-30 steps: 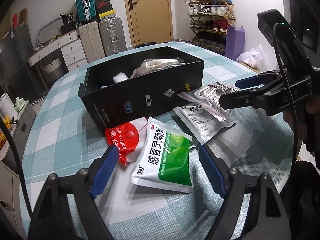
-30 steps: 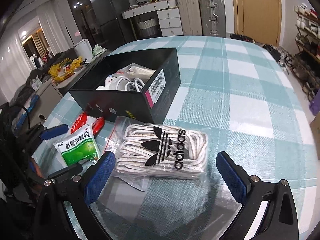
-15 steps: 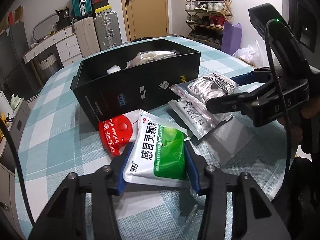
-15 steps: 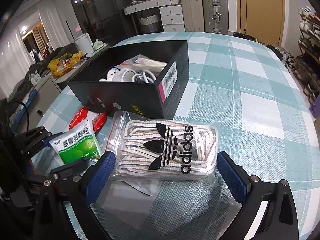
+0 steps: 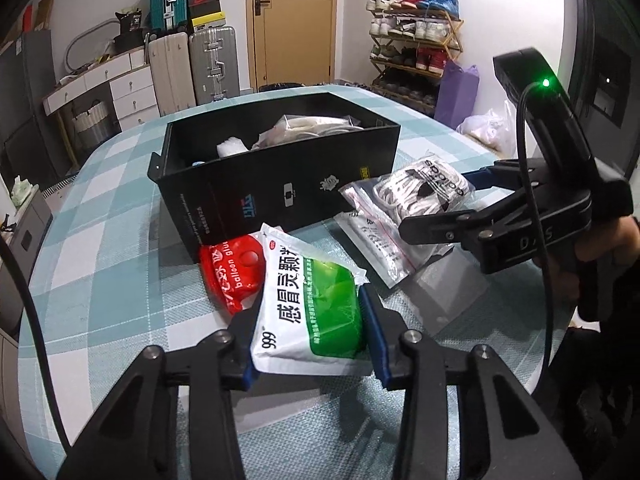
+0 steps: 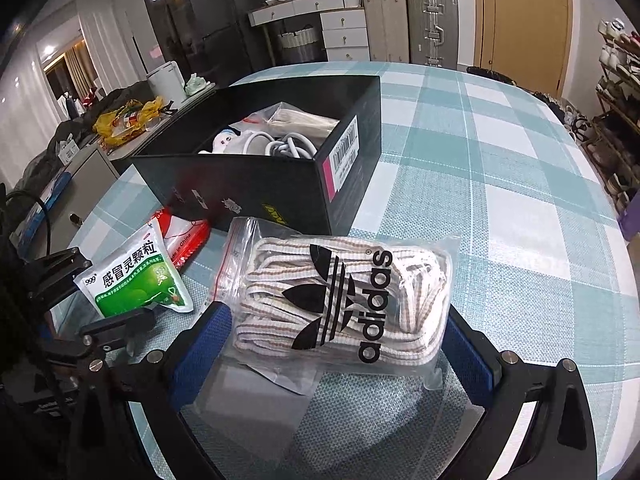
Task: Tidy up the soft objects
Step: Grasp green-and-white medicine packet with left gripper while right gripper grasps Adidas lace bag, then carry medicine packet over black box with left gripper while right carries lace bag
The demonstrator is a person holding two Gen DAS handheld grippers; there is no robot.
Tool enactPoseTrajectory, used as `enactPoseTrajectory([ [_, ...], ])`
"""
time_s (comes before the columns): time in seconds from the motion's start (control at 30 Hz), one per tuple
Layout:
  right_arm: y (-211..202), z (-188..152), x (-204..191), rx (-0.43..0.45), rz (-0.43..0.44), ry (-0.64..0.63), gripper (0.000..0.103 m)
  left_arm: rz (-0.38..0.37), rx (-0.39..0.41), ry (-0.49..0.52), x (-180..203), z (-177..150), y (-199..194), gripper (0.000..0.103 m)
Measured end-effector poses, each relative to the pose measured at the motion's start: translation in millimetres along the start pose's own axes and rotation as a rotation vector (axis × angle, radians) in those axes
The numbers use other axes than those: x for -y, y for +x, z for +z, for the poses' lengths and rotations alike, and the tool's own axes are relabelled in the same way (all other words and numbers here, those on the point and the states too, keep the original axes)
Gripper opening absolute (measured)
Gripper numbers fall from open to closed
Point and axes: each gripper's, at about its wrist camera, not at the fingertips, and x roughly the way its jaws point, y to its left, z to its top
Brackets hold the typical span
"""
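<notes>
The left gripper (image 5: 312, 324) has just been closing, and its blue pads (image 5: 370, 332) now press both edges of the green-and-white sachet (image 5: 312, 312), which lies on the checked tablecloth (image 5: 100, 280) just in front of the black box (image 5: 280, 188). The sachet overlaps a red packet (image 5: 236, 272) on its left. The grip sits on the near half of the sachet only.

The right gripper (image 6: 332, 344) stands wide open around the bag of laces (image 6: 344, 304). Its pads flank the bag; the left pad looks close to the bag's side, but no squeeze shows. This bag rests on a flat white pouch (image 5: 372, 240), beside the box's near corner.

Recommended handling for the step in hand:

1. Confirm the sachet is pinched firmly before lifting. The film is slick and the contents are likely to shift.
2. Lift straight up first, so that the red packet is not dragged along.
3. Clear the box's near wall fully before moving over it. The free end of the sachet will probably droop.
4. Release over open space in the box, which already holds a cable (image 6: 280, 144) and other soft items.
5. Keep the right gripper clear of the left one's path.
</notes>
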Motion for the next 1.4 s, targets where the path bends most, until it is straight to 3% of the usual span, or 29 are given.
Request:
enactPoseTrajectory([
  [0.07, -2, 0, -1, 0.013, 0.002, -0.01, 0.095, -0.003, 0.002, -0.005, -2, 0, -1, 0.039],
  [0.13, -5, -1, -2, 0.022, 0.014, -0.027, 0.09, -0.02, -0.004, -0.012, -4, -1, -2, 0.028],
  [0.2, -10, -2, -2, 0.033, 0.022, -0.041, 0.082, -0.021, -0.002, -0.015, -6, -1, -2, 0.028],
  [0.27, -14, -2, 0, 0.035, 0.041, -0.041, 0.057, -0.023, -0.002, -0.016, -5, -1, -2, 0.028],
  [0.4, -17, -4, 2, 0.023, 0.098, -0.043, 0.051, -0.029, -0.001, -0.016, -7, -1, -2, 0.027],
  [0.6, -26, -8, -4, 0.035, 0.235, -0.07, 0.05, -0.038, 0.002, -0.028, -9, -1, -1, 0.025],
  [0.93, -27, -9, -18, 0.048, 0.362, -0.06, 0.05, -0.052, 0.004, -0.037, -9, -1, -1, 0.021],
  [1.4, -1, -2, -11, -0.01, 0.349, 0.053, 0.051, -0.061, -0.003, -0.027, -6, -2, 3, 0.021],
])
